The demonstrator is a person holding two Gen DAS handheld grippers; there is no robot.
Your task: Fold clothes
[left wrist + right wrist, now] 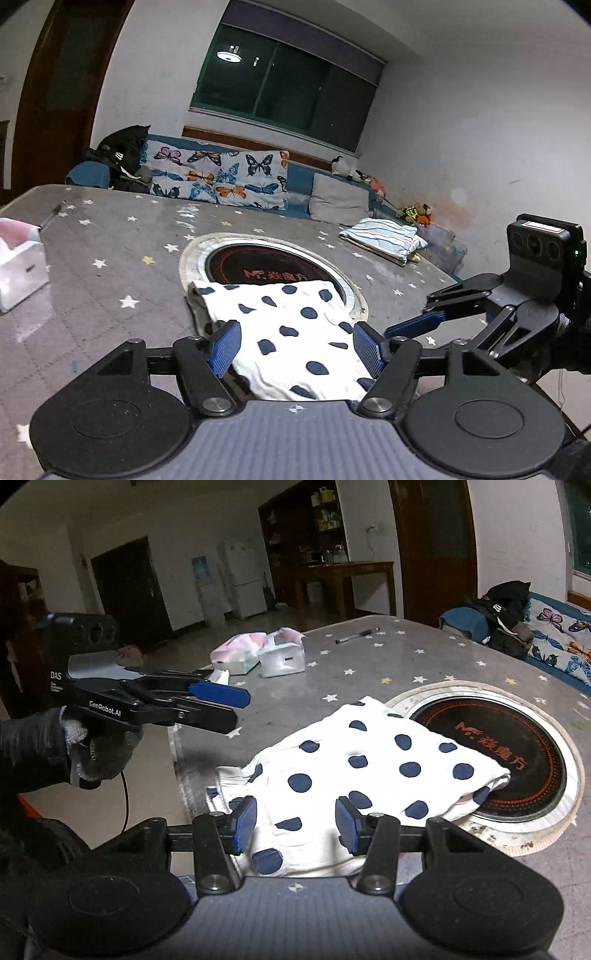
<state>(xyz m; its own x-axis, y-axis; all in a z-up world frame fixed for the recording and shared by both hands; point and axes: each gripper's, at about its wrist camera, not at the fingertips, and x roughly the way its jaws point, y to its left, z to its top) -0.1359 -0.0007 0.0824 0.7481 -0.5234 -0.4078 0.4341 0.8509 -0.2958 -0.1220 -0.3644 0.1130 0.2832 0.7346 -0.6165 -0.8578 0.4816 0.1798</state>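
— on the star-print table, what are the left gripper's fingers doing?

— the left gripper is hovering with its blue pads spread wide, gripping nothing. the folded polka-dot garment is lying between and below them, but whether the pads are touching the cloth i cannot tell. seen from the right wrist camera, that same left gripper is hanging in the air off the table's near edge, well apart from the cloth, with a gloved hand wrapping its handle.

— and the right one?

— the right gripper is standing open too, pads parted, nothing pinched, the garment's near end showing between them.

— where is the garment sitting, and which way is it running?

— the polka-dot garment is lying flat at the table's near edge, its far end overlapping the round inset cooktop. in the left wrist view its long axis is running away from the camera toward the cooktop; in the right view it is running diagonally, near-left to far-right.
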